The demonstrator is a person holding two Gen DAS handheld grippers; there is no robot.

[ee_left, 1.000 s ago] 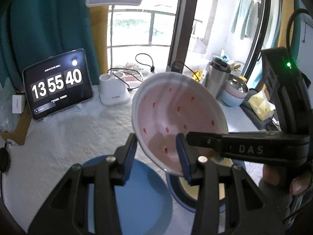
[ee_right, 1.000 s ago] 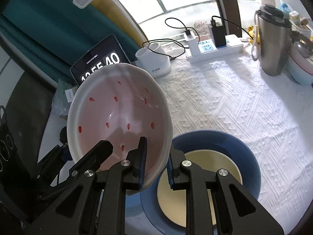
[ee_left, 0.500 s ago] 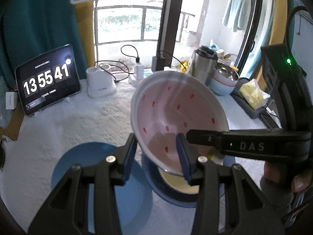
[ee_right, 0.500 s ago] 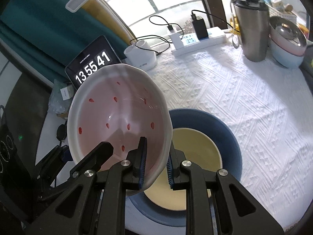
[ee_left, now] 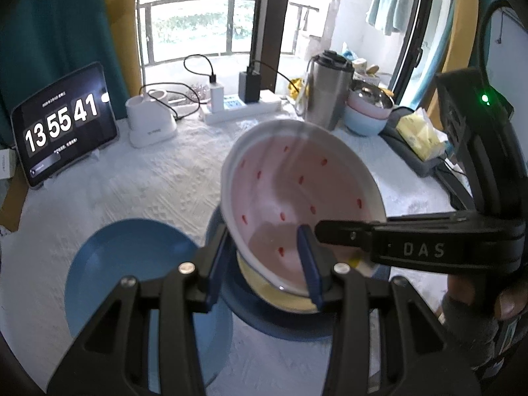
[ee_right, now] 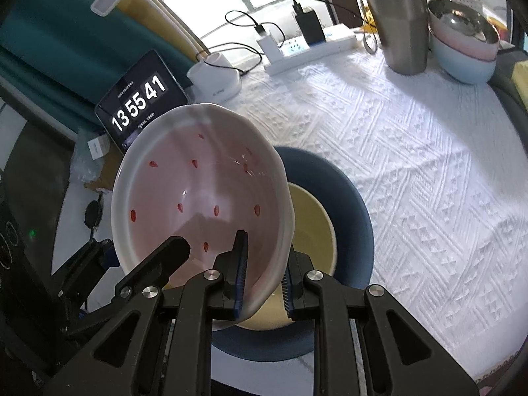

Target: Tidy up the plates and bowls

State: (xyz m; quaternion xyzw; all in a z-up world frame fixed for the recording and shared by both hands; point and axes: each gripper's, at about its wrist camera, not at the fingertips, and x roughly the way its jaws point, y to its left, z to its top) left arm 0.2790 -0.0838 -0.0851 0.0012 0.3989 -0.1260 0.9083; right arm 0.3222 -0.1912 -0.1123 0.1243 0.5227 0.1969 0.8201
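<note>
A white rim and a pale pink inside dotted with small red seed marks are seen on the bowl [ee_right: 201, 198]. A cream-yellow plate [ee_right: 310, 221] is set in a dark blue plate [ee_right: 349, 198]. A lighter blue plate [ee_left: 132, 264] is shown in the left wrist view. The counter [ee_right: 412, 165] is covered in white cloth with a raised diamond pattern. White digits on black are shown on the tablet [ee_left: 62, 125].
</note>
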